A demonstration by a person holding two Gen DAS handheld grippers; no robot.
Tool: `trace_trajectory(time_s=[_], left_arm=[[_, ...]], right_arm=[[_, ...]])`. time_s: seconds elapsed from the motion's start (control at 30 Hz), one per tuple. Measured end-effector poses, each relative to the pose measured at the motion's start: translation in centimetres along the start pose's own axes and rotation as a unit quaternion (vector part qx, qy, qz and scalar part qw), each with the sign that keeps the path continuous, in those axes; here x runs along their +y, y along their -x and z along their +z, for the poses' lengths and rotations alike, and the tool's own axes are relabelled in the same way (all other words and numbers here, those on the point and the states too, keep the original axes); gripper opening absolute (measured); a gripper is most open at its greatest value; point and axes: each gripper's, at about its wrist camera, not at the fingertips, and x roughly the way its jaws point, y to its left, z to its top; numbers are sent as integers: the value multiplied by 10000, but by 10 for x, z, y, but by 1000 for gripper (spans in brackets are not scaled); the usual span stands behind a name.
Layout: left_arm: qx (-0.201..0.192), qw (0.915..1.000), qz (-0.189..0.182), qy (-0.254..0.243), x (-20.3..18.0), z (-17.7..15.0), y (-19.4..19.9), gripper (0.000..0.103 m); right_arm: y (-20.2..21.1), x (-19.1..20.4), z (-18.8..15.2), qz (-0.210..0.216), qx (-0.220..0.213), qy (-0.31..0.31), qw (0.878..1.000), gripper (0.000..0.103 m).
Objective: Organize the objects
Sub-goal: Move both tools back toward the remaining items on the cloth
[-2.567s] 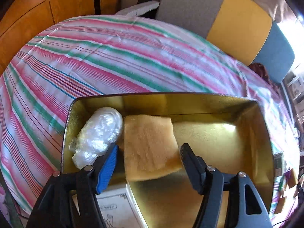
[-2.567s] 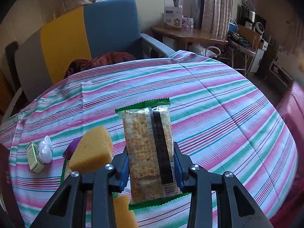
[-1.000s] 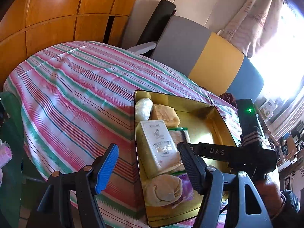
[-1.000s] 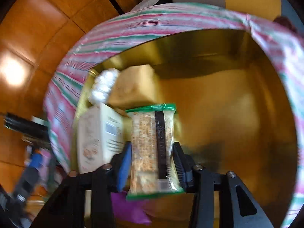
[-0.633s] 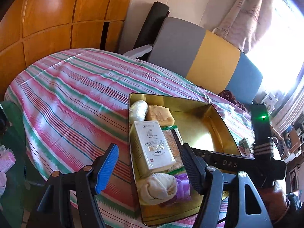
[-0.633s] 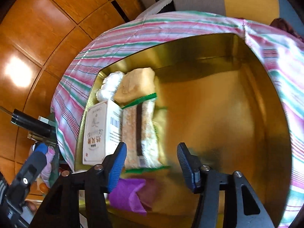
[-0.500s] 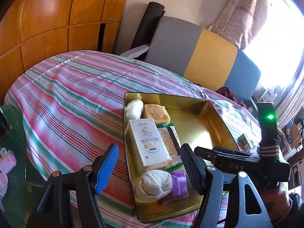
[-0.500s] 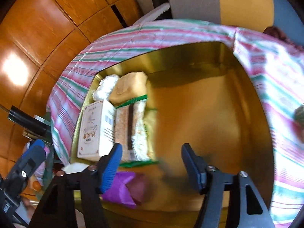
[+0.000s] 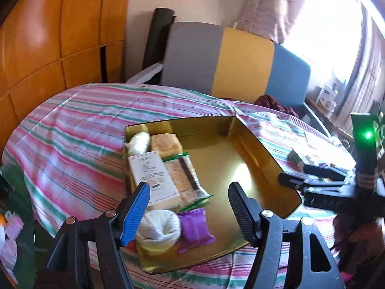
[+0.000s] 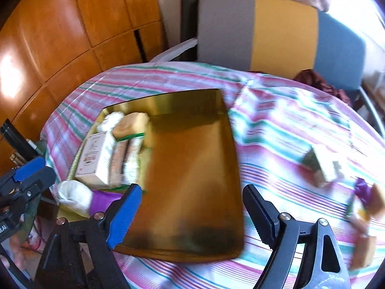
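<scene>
A gold tin tray [image 9: 255, 154] [image 10: 192, 192] sits on the striped tablecloth. Along its left side lie a white bag [image 9: 139, 142], a yellow sponge [image 9: 166, 142], a white box [image 9: 154, 178] [image 10: 96, 159], a cracker packet [image 9: 185, 178] [image 10: 125, 161], a white roll [image 9: 161, 226] [image 10: 74, 197] and a purple packet [image 9: 195, 226]. My left gripper [image 9: 190, 202] is open and empty above the tray's near left corner. My right gripper [image 10: 192, 207] is open and empty over the tray's near edge; it also shows in the left wrist view [image 9: 312, 183].
A small box [image 10: 324, 166], a purple packet [image 10: 363, 190] and yellow sponges [image 10: 363, 248] lie blurred on the cloth right of the tray. A grey, yellow and blue chair [image 9: 240, 62] stands behind the table. Wooden panels [image 10: 60, 36] fill the left.
My right gripper opened, left the cracker packet in the tray beside the white box, and pulled back to the right. My left gripper backed away from the tray.
</scene>
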Motion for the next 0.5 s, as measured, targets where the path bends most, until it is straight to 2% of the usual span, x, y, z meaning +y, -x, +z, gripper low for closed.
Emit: trace_trajectory(time_s=[0.07,0.3,0.5], left_arm=[[5,9999,-61,-137,-11,0,0,68],[126,9980,-304,-539,-46,1,-7,68],[272,9937,-511,-965,-82,-2,-15,68]], right_arm=[[12,-20,-3,-125,-57,-154,9998,90],[52,-106,-12,-763,-262,-833,9933,92],[88,-192,-26,-1572,-472,-1532,9745,94]])
